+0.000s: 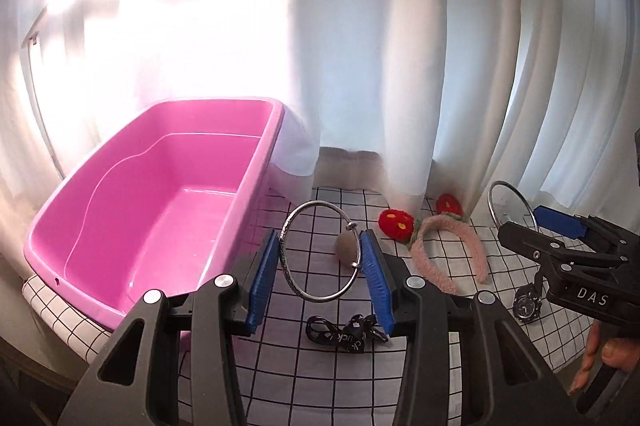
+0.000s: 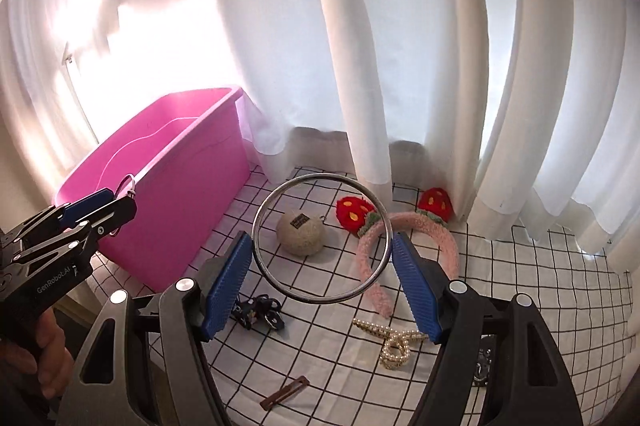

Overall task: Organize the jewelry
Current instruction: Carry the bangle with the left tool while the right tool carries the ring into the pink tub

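My left gripper (image 1: 320, 258) is shut on a silver beaded bangle (image 1: 285, 258), held upright above the checked cloth beside the pink bin (image 1: 256, 181). It also shows in the right wrist view (image 2: 100, 203), near the bin's rim. My right gripper (image 2: 322, 260) is shut on a plain silver bangle (image 2: 260, 254), held above the cloth. In the left wrist view the right gripper (image 1: 556, 226) holds its bangle (image 1: 491, 201) at the right. The pink bin (image 2: 176, 209) looks empty.
On the checked cloth (image 2: 520, 286) lie a pink strawberry headband (image 2: 440, 230), a beige ball charm (image 2: 301, 232), a pearl hair clip (image 2: 394, 340), a black strap (image 2: 260, 312), a brown clip (image 2: 285, 391) and a watch (image 1: 528, 304). White curtains (image 2: 400, 65) hang behind.
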Tool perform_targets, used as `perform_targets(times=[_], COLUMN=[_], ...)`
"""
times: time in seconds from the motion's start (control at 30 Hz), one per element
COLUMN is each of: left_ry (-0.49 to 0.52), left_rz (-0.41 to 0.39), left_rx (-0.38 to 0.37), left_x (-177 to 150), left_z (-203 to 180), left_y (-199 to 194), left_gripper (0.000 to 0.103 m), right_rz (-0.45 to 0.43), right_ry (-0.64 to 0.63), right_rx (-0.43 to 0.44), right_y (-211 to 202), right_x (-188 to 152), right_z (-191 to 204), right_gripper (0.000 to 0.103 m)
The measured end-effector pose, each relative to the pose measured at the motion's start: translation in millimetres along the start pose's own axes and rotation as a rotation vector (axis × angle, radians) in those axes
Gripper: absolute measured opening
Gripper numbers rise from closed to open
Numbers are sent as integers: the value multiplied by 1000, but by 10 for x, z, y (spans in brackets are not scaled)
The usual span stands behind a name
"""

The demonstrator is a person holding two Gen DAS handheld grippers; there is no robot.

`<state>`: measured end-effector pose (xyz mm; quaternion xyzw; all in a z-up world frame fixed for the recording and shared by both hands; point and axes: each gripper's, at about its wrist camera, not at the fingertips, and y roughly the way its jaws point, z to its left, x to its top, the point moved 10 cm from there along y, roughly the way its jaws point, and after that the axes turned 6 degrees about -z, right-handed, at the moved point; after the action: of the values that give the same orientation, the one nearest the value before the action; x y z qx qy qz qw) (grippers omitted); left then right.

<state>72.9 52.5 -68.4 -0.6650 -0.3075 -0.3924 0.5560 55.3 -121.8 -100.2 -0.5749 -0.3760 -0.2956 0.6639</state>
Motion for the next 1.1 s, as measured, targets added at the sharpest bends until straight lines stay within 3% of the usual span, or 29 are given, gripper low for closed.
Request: perform_targets(times=[0.23, 0.47, 0.73, 1.1], left_ry=[-24, -67, -138, -189], left_rz=[-81, -81, -5, 108], left_rx=[77, 160, 238, 272], left_x=[359, 470, 328, 60], left_z=[578, 1269, 2013, 2370], left_y=[-64, 104, 397, 655], left_gripper=[41, 41, 41, 41], right_rz=[-55, -53, 38, 159], right_ry=[-89, -165, -221, -234], right_rx=[114, 222, 279, 244], right_y=[269, 669, 1290, 1849], right_x=[538, 883, 915, 749], right_z=[708, 1512, 2185, 2446], right_gripper=[69, 69, 69, 69])
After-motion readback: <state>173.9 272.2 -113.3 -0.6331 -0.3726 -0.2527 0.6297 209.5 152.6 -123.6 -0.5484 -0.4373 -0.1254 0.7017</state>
